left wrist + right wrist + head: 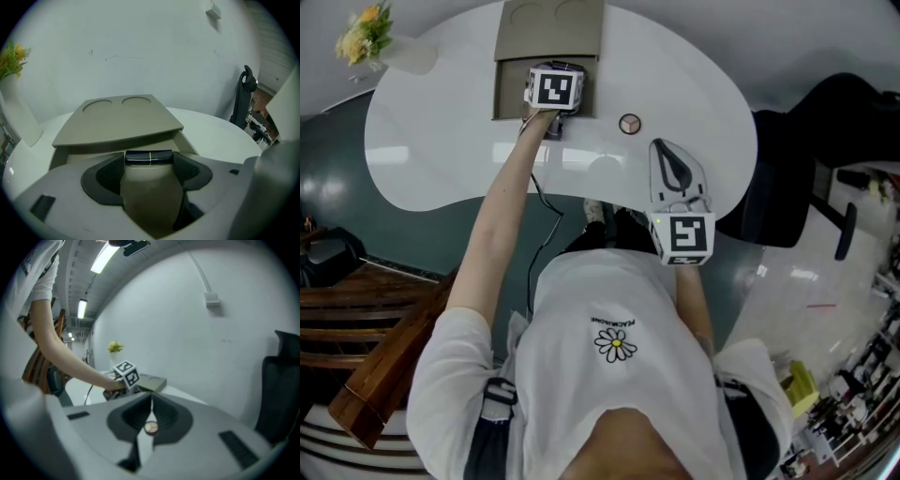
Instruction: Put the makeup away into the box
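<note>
A beige box [548, 33] stands at the table's far side, its flat lid [117, 119] above an open drawer [508, 89]. My left gripper [562, 70] reaches over that drawer and is shut on a dark oblong makeup case [148, 157], which spans the gap between both pads. A small round compact [629, 123] lies on the white table [441, 141], to the right of the box. My right gripper [660, 145] hovers near the front edge, shut and empty, pointing toward the compact [151, 427], which lies apart from it.
A vase of yellow flowers [370, 37] stands at the table's far left corner. A black chair [806, 169] sits off the table's right side. A cable [546, 202] hangs down over the front edge.
</note>
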Action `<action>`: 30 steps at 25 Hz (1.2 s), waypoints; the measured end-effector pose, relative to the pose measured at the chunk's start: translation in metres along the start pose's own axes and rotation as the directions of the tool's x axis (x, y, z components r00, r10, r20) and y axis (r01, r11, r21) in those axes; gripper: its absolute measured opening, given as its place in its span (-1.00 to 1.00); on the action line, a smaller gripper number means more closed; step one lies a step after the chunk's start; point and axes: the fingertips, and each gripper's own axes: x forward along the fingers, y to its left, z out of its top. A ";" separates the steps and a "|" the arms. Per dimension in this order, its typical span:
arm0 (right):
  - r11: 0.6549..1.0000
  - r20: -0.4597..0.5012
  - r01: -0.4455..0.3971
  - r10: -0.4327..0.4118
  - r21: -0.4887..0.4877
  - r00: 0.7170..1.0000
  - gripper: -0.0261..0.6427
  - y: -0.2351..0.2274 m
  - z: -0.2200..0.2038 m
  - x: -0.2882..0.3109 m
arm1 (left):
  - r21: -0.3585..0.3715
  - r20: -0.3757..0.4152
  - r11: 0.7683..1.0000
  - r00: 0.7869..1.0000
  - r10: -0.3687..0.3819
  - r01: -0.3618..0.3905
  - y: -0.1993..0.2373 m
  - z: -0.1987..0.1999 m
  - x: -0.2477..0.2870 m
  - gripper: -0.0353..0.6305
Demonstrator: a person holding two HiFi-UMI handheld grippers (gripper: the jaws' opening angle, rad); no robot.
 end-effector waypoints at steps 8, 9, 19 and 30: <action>0.994 0.021 -0.085 0.087 -0.073 0.996 -0.83 0.018 0.018 0.010 | -0.014 0.084 1.000 0.996 0.022 -0.021 -0.001 0.010 -0.023 0.11; 0.992 0.041 -0.092 0.096 -0.081 0.995 -0.83 0.017 0.027 0.012 | -0.019 0.103 1.000 0.994 0.025 -0.023 0.001 0.017 -0.031 0.11; 0.980 0.179 -0.150 0.173 -0.133 0.969 -0.83 0.042 0.085 0.018 | -0.071 0.460 0.997 0.887 0.045 -0.013 0.002 0.082 -0.186 0.10; 0.958 0.205 -0.238 0.268 -0.158 0.941 -0.83 0.086 0.099 0.012 | -0.154 0.794 0.967 0.557 0.244 -0.204 -0.021 0.039 -0.365 -0.48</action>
